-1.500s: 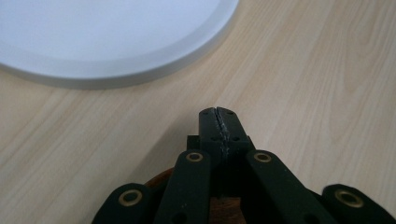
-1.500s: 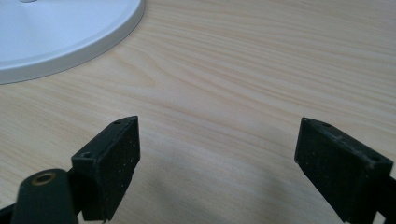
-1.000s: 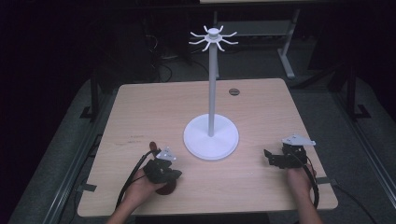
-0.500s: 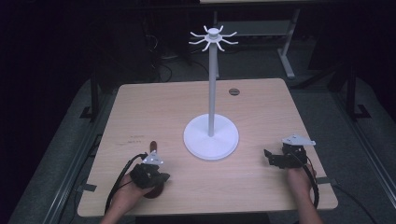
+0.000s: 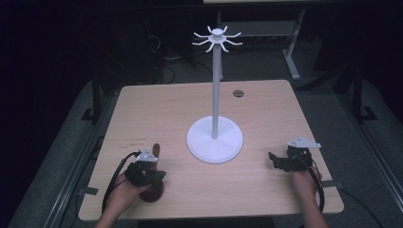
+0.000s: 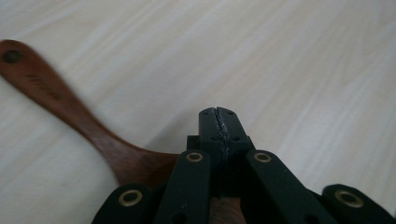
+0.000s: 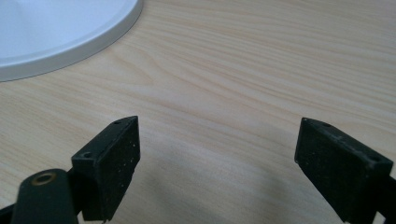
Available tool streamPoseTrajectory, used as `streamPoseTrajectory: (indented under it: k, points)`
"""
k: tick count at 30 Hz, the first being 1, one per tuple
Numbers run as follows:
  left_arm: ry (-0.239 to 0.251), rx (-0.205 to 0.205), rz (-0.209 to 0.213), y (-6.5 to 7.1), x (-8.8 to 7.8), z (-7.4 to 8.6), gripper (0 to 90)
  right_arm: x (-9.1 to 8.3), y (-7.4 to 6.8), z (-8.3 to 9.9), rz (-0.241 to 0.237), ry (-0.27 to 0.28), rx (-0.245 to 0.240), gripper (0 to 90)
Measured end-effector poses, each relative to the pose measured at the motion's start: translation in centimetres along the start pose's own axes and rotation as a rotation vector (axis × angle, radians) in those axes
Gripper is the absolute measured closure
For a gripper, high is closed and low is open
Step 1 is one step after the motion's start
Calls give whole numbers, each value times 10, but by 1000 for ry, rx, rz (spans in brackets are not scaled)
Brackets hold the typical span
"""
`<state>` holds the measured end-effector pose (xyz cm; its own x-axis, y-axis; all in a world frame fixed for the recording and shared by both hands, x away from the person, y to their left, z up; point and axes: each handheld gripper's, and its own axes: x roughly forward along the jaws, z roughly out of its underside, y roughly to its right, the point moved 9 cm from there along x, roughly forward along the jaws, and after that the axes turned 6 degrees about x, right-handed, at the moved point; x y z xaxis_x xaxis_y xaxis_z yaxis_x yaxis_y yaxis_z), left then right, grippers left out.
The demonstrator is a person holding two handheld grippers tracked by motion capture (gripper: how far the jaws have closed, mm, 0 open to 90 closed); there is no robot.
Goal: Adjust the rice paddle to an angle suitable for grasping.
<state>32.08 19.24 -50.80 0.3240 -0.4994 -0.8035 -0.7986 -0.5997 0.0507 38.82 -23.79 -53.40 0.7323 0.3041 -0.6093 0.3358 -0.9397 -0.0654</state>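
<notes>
Left gripper view shows the left gripper (image 6: 218, 122) clenched empty above a wooden spoon (image 6: 70, 109) lying on the bench (image 5: 166, 114); it should open before grasping the handle. Right gripper (image 7: 217, 161) rests released near the white stand (image 5: 215, 140).

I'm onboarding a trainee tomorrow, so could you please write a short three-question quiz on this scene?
1. True or false: the right tongs are open.
2. What lies beside the left tongs? A) a wooden spoon B) a cup C) a knife
3. Fill in: the white stand rests on the ____.

Key: 1 true. 2 A, the wooden spoon. 3 table.
</notes>
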Motion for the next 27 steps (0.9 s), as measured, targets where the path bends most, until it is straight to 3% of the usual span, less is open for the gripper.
streamPoseTrajectory:
  k: [12, 13, 14, 20, 27]
  points:
    - [25, -46, -107, -48, -3, -13, 898, 0, 0, 0, 0, -4, 0, 137]
    - [48, -76, -128, -59, -2, -17, 898, 0, 0, 0, 1, -4, -1, 137]
    - [48, -76, -128, -59, -2, -17, 898, 0, 0, 0, 1, -4, -1, 137]
    - [62, -132, -212, -89, 3, -19, 898, 1, 0, 0, -1, -5, -3, 137]
    - [53, -162, -208, -95, 6, -7, 898, 1, 0, 0, -3, -7, -1, 137]
